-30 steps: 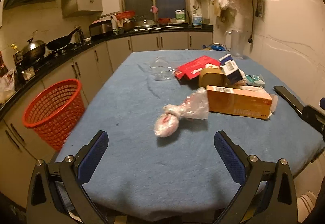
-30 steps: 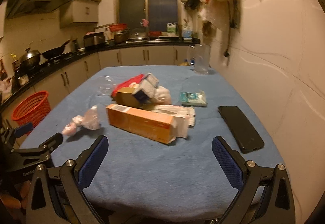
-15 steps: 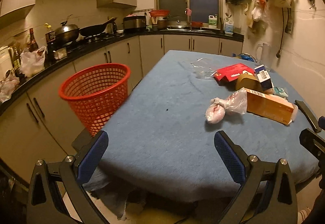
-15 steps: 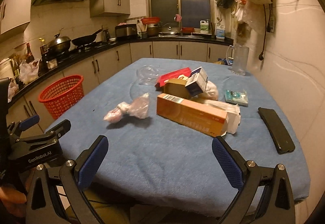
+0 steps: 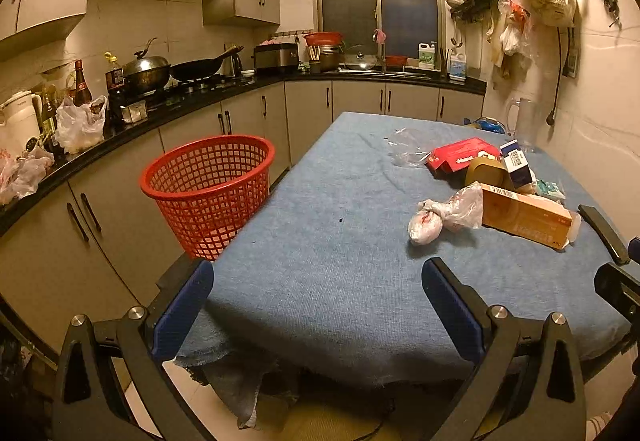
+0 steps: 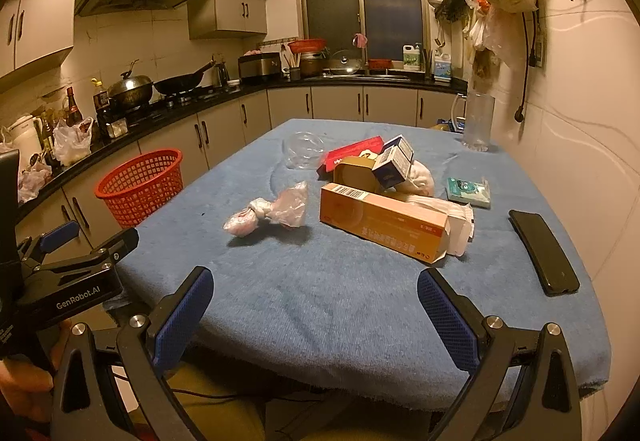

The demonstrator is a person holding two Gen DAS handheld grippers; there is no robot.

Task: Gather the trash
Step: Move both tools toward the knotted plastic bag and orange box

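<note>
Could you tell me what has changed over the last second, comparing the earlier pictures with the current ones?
Both tongs, left and right, have pulled back from the table toward its near edge, and the left view has swung left, bringing the red basket fully into sight. Nothing was gripped or released; both are open and empty. The knotted plastic bag, orange box and black phone lie where they were.

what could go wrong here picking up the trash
Both tongs, left and right, are open and empty. The phone lies right by the orange box and could get binned by mistake. The knotted bag is thin and may tear or slip. The basket stands off the table's left edge, so a toss could miss.
</note>
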